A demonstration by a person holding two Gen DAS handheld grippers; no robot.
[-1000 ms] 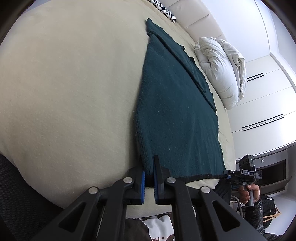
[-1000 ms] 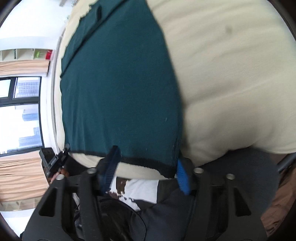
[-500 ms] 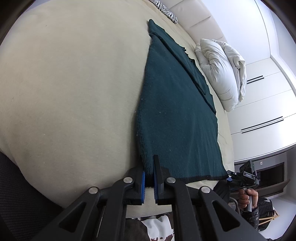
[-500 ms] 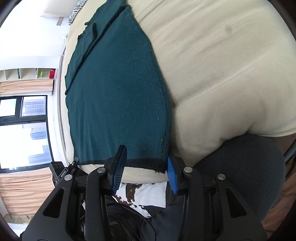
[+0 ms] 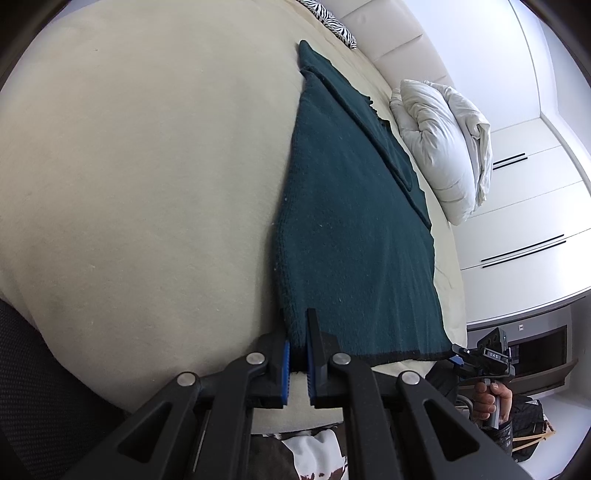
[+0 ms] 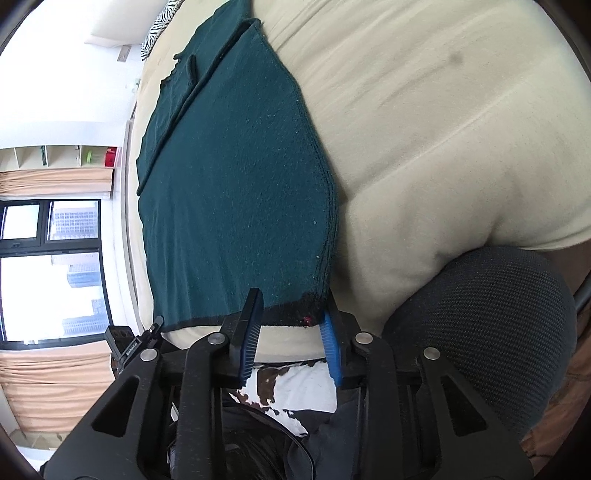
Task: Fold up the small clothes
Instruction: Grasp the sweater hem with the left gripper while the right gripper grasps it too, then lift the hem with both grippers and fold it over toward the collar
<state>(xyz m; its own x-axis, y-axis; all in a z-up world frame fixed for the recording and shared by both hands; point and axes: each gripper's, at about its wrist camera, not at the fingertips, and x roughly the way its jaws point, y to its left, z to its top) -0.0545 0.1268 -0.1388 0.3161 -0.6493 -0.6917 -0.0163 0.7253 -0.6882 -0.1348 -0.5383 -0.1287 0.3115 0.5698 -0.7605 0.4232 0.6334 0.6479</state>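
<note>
Your surface is a wide bed (image 5: 147, 177) under a cream cover, smooth over most of its spread and rounding off at the near edge. At its far end stands a padded cream headboard (image 5: 388, 44), with a zebra-striped pillow (image 5: 332, 26) tucked against it. In your left wrist view, white wardrobe doors (image 5: 517, 206) with dark bar handles fill the wall beyond the bed. In your right wrist view you have a big window (image 6: 48, 266) showing tower blocks, tan curtains (image 6: 48, 387) under and above it, and open shelving (image 6: 62, 157) higher up.

A rumpled white duvet (image 5: 447, 147) is bunched on the bed near the wardrobe side. A dark mesh chair back (image 6: 480, 332) presses against the near corner of the mattress.

The task's thing, a dark green garment (image 5: 354, 236), lies flat lengthwise on the bed, with a narrower folded layer along its far side and its black-trimmed hem at the near edge.

Your left gripper (image 5: 298, 354) is clamped together on 1 near corner of that hem. Your right gripper (image 6: 291, 332) straddles the other near corner; its jaws are closing, the hem corner sits between the blue pads (image 6: 330, 350), and they stand apart from the cloth. Your hand (image 5: 491, 398) grips that gripper's handle.
</note>
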